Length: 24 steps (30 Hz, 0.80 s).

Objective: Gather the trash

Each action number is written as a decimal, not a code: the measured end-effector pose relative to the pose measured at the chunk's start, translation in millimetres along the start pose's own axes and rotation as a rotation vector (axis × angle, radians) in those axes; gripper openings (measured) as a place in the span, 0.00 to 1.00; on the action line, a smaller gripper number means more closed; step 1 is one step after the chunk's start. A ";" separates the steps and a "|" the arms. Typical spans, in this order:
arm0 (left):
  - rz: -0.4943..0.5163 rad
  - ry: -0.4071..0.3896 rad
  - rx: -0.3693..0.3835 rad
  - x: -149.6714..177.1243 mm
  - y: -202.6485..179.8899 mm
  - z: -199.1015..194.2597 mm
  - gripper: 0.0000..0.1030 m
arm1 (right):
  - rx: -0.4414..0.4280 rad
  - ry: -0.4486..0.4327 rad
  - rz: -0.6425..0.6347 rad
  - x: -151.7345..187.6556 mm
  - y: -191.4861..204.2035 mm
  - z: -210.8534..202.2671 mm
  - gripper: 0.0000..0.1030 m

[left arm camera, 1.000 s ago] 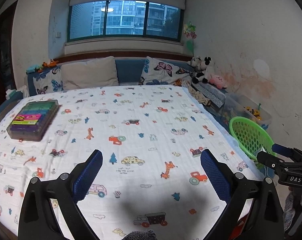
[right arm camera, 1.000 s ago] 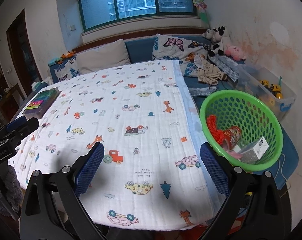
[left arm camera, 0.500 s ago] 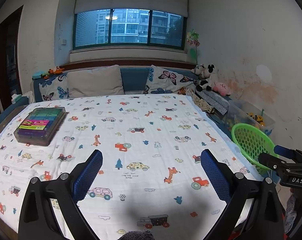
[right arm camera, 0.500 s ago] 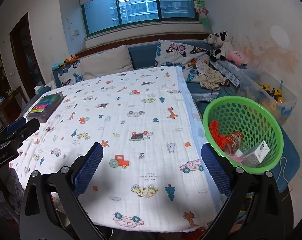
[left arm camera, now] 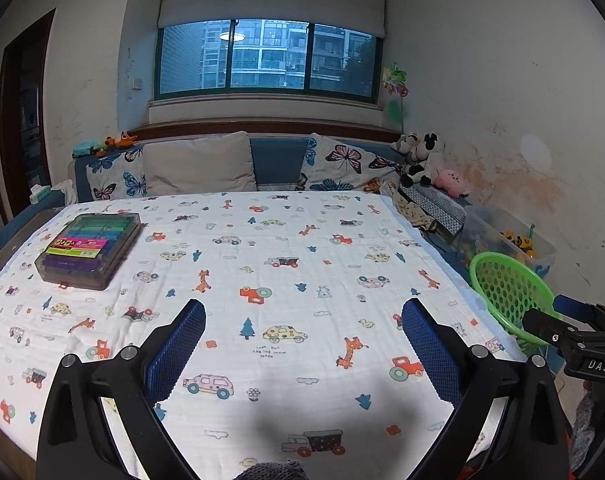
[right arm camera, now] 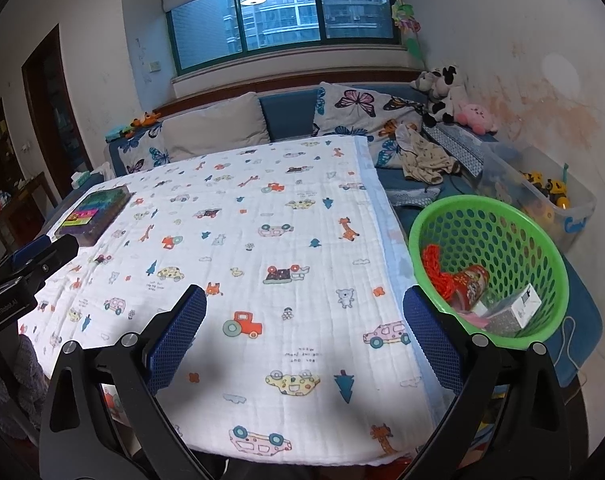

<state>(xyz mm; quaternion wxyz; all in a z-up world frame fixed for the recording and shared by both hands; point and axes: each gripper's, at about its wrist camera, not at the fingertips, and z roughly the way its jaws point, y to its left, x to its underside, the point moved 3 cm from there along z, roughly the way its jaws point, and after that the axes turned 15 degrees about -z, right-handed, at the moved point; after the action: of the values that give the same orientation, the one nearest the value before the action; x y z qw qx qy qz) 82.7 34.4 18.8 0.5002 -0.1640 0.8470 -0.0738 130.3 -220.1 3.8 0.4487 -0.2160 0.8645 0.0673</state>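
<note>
- Trash is sitting gathered in the green basket (right arm camera: pixel 487 264), a round perforated plastic tub standing off the right edge of the bed, at about 2 o'clock from the right gripper (right arm camera: pixel 304 334).
- Inside it are lying a red mesh wad (right arm camera: pixel 436 270), a red printed can-shaped wrapper (right arm camera: pixel 468 284) on its side with its long axis running from 8 to 2 o'clock, and a small white carton (right arm camera: pixel 516 312) at the near wall.
- Right gripper is hanging above the near part of the bed with its blue-padded jaws spread wide and holding nothing; its right finger is showing just beside the basket rim.
- Left gripper (left arm camera: pixel 304 344) is likewise gaping and holding nothing, aiming over the middle of the quilt (left arm camera: pixel 286 280); from it the basket (left arm camera: pixel 510 292) is lying at 3 o'clock, well apart.
- By my judgement the right hand is the nearer one for anything to do with the basket.
- Quilt is looking soft and crinkled, white with small car and giraffe prints, and no loose litter is showing on it.
- One flat rectangular clear case (left arm camera: pixel 88 250) of coloured sticks is resting at 10 o'clock from the left gripper; it is looking like a belonging, not trash.
</note>
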 end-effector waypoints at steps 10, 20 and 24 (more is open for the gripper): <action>-0.004 0.005 -0.002 -0.3 1.2 -1.2 0.92 | -0.004 0.005 -0.004 0.2 1.0 2.7 0.95; -0.003 0.009 0.000 -0.7 1.6 0.6 0.92 | -0.010 0.006 -0.002 1.6 0.7 3.1 0.95; -0.007 0.015 -0.004 1.2 3.7 3.4 0.92 | -0.011 0.007 -0.003 1.6 1.0 3.3 0.95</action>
<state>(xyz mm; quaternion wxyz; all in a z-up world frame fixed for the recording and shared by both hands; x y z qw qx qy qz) 84.3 37.5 15.1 0.4931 -0.1671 0.8505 -0.0751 131.5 -218.7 0.5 0.4447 -0.2202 0.8653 0.0707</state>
